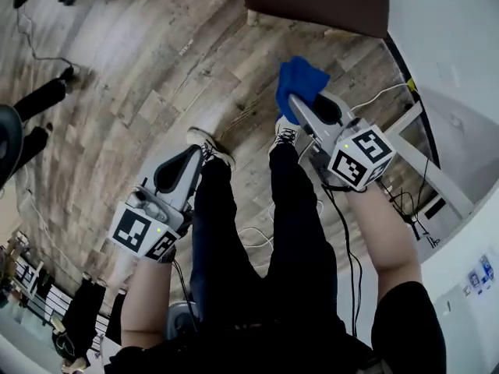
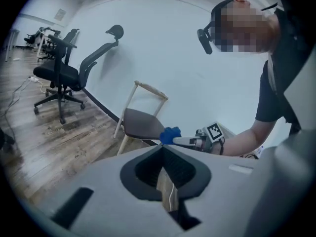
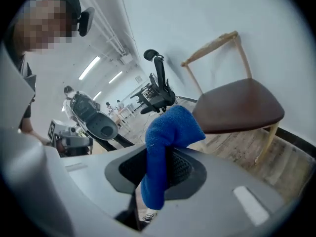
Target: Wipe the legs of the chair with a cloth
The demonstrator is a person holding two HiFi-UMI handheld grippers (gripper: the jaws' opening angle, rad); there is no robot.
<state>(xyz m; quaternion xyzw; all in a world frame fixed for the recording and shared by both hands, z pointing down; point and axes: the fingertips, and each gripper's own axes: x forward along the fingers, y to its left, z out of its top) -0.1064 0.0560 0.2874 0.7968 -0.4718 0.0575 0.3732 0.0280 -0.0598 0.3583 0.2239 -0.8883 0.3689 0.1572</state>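
A wooden chair with a brown seat (image 2: 140, 122) stands by the white wall, its pale legs (image 2: 121, 132) on the wood floor. It also shows in the right gripper view, seat (image 3: 237, 107) and one leg (image 3: 265, 141). In the head view only the seat's edge (image 1: 320, 2) is visible at the top. My right gripper (image 1: 295, 100) is shut on a blue cloth (image 1: 300, 80), which hangs out of the jaws (image 3: 165, 147), short of the chair. My left gripper (image 1: 201, 150) is shut and holds nothing, low beside the person's left leg.
The person's dark trouser legs and sneakers (image 1: 210, 142) stand between the grippers. A black office chair (image 2: 61, 73) stands to the left along the wall. White desk legs (image 1: 421, 162) and cables (image 1: 390, 92) lie at the right. Another person's feet (image 1: 39, 100) are at far left.
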